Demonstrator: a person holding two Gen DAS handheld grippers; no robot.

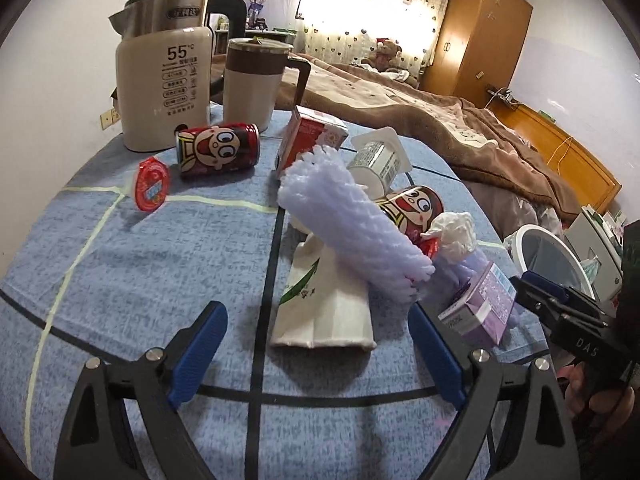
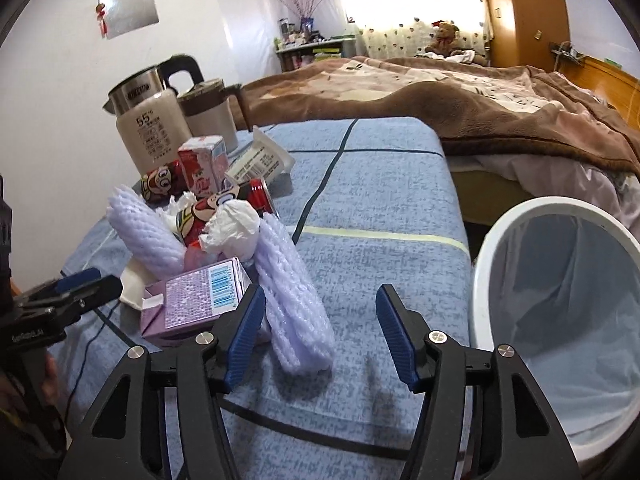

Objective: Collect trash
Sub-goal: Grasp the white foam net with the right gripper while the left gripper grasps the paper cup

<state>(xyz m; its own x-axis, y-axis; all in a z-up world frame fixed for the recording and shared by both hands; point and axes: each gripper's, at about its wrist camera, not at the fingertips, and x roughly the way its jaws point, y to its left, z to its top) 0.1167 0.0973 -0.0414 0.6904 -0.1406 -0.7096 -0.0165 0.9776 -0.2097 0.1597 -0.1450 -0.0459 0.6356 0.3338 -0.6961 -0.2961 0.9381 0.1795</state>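
White bin (image 2: pixel 560 300) — right side cut off

Two close wrist views angled down, sharing (litter) table (image 1: pixel 120 264)

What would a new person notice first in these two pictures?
First, the pile of trash in the middle of the blue tablecloth: two lilac foam nets, red cartoon cans and a purple carton. Behind it stands a cream kettle; the white bin waits at the table's right edge.
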